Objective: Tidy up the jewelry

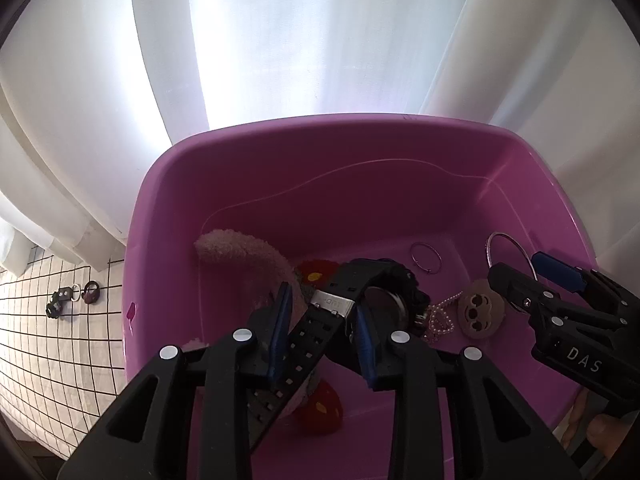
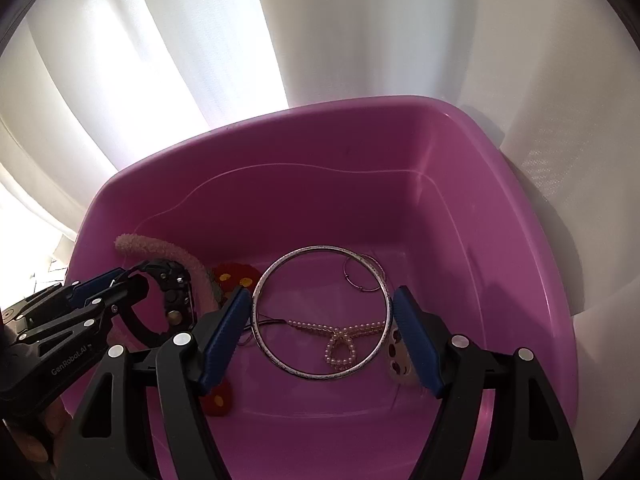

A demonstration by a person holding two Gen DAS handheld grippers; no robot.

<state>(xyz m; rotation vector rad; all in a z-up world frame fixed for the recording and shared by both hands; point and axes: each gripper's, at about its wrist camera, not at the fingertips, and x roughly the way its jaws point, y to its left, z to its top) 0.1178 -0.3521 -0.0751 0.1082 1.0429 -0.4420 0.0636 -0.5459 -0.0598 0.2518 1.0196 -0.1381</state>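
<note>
A purple plastic tub [image 1: 280, 160] [image 2: 480, 216] holds the jewelry. My left gripper [image 1: 320, 332] is inside it, shut on the strap of a black wristwatch [image 1: 384, 300], also seen in the right wrist view [image 2: 172, 292]. My right gripper [image 2: 322, 332] is open inside the tub, its fingers either side of a large silver bangle [image 2: 320, 312]; whether it touches the bangle I cannot tell. A pearl necklace [image 2: 340, 340] lies under the bangle. A thin hoop [image 1: 426, 260], a round face charm [image 1: 480, 312], a fuzzy pink headband [image 1: 240, 256] and red flower pieces [image 1: 320, 404] also lie in the tub.
Left of the tub, a white grid-patterned cloth [image 1: 48, 344] carries a few small dark trinkets [image 1: 72, 298]. White curtains [image 1: 280, 40] hang close behind the tub. The right gripper's body [image 1: 560, 312] reaches in over the tub's right side.
</note>
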